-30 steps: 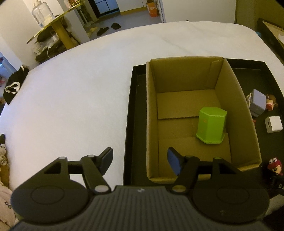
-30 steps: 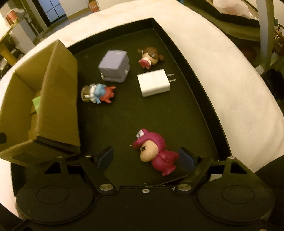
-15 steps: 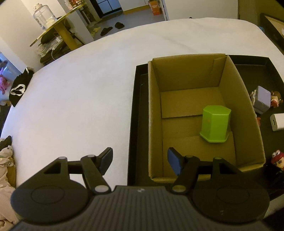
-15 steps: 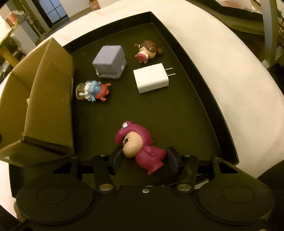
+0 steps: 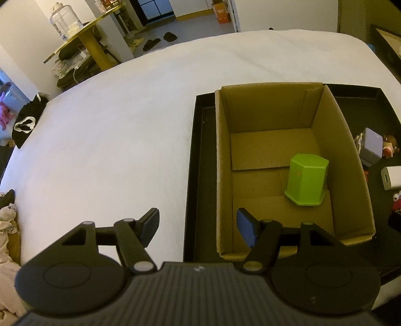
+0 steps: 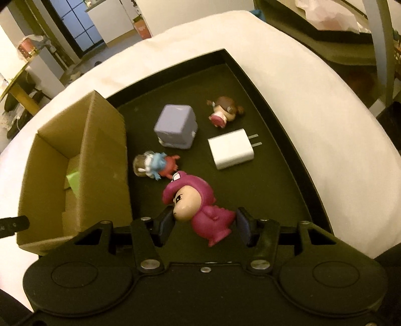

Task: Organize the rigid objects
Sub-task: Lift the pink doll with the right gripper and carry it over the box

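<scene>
My right gripper (image 6: 204, 224) is shut on a magenta dinosaur-suit figurine (image 6: 198, 205) and holds it above the black tray (image 6: 283, 140). On the tray lie a purple cube (image 6: 175, 126), a white charger (image 6: 231, 148), a brown-haired figurine (image 6: 225, 112) and a blue-and-red figurine (image 6: 156, 165). An open cardboard box (image 6: 100, 160) stands on the tray's left. In the left wrist view the box (image 5: 351, 155) holds a green block (image 5: 307, 179). My left gripper (image 5: 198, 227) is open and empty over the box's near left corner.
The tray (image 5: 198, 160) lies on a white bed cover (image 5: 112, 130). A yellow table with a glass jar (image 5: 66, 20) stands on the floor beyond the bed. Clothes lie off the bed's left edge.
My right gripper closed on the magenta figurine and lifted it up and forward off the tray. My left gripper drew back slightly from the box and stayed open.
</scene>
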A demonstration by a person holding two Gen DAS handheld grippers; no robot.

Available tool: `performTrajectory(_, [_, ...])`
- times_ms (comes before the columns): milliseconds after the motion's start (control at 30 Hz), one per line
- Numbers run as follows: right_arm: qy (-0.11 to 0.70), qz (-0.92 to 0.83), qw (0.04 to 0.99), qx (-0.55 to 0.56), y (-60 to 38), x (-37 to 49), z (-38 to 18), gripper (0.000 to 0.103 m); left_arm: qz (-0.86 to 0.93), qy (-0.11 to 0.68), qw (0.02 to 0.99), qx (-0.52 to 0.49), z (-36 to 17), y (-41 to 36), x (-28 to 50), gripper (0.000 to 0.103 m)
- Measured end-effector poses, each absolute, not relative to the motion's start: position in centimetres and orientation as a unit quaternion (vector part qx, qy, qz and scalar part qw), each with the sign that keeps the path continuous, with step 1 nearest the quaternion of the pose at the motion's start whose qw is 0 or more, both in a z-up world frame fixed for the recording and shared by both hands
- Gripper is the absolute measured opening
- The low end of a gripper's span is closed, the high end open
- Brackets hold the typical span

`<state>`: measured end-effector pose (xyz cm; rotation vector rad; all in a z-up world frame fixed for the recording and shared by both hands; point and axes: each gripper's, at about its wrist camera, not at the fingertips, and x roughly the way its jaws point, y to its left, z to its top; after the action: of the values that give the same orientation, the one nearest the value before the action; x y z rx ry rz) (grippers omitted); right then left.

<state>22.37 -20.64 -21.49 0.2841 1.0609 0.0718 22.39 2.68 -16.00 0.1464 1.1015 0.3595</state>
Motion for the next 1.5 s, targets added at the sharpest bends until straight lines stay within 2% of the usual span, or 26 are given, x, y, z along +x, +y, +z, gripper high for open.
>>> performTrajectory(833, [0.436, 0.057, 0.891, 0.114, -15.8, 24.5, -15.3, 0.052, 0.131, 0.497, 0.857, 0.038, -16.5, 4.5, 22.1, 0.066])
performTrajectory(1000, [0.431, 0.072, 0.894, 0.100, -13.9, 24.6, -14.8, 0.052, 0.126, 0.493, 0.861, 0.022, -16.6, 5.2, 21.8, 0.062])
performTrajectory(1367, [0.433, 0.110, 0.893, 0.056, -10.2, 24.7, -14.7, 0.052, 0.092, 0.492, 0.866, -0.001, -17.0, 5.3, 21.7, 0.019])
performTrajectory(1500, [0.435, 0.118, 0.892, 0.041, -9.4, 24.7, -14.8, 0.052, 0.087, 0.489, 0.868, -0.007, -17.1, 5.3, 21.6, 0.009])
